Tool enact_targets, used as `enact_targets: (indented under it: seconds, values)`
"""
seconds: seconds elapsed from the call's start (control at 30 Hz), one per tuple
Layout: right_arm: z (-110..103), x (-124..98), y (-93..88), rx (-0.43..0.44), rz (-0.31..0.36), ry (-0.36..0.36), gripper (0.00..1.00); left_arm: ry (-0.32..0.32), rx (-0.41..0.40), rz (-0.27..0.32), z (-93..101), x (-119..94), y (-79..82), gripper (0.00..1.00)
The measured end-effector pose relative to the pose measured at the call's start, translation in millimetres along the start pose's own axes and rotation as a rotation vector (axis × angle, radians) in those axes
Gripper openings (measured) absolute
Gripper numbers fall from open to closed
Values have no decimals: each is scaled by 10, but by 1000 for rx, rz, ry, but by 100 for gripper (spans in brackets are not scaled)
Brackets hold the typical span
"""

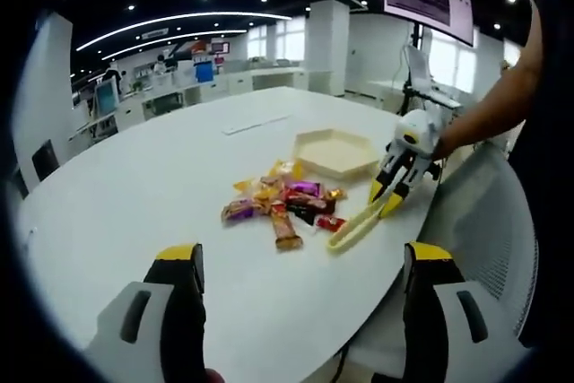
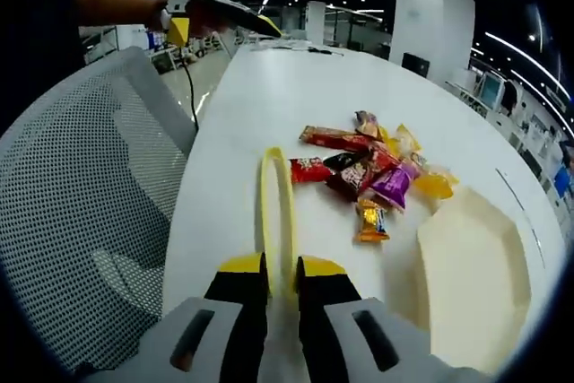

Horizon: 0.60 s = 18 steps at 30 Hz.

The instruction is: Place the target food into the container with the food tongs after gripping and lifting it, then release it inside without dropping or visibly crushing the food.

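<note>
My right gripper has its fingers clenched on the handle end of the yellow food tongs, which lie flat on the white table with their arms pointing at the pile of wrapped snacks. The hexagonal container sits just beyond the pile, apart from it. My left gripper hangs near the table edge, fingers released wide, grasping nothing; a mesh chair stands beside the table.

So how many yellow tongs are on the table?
1. The yellow tongs lie on the white table beside the snack pile, their handle end between the right gripper jaws.
</note>
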State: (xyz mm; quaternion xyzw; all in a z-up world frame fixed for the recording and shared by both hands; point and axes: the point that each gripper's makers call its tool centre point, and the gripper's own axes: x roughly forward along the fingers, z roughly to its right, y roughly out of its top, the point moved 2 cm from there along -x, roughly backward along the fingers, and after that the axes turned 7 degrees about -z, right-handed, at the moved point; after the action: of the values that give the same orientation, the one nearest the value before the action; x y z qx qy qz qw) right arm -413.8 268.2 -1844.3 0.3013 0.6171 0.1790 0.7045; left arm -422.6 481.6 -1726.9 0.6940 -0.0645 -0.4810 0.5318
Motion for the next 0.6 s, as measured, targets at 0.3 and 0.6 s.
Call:
enact_targets:
  seconds: [0.3,0.6]
  values:
    - [-8,-122,114,89,-18,14,4,-34,-12,-4,-30,8,62,83]
    - [-31,-394,419,146,38,48,3,-68,6,28,-63,27,246,82]
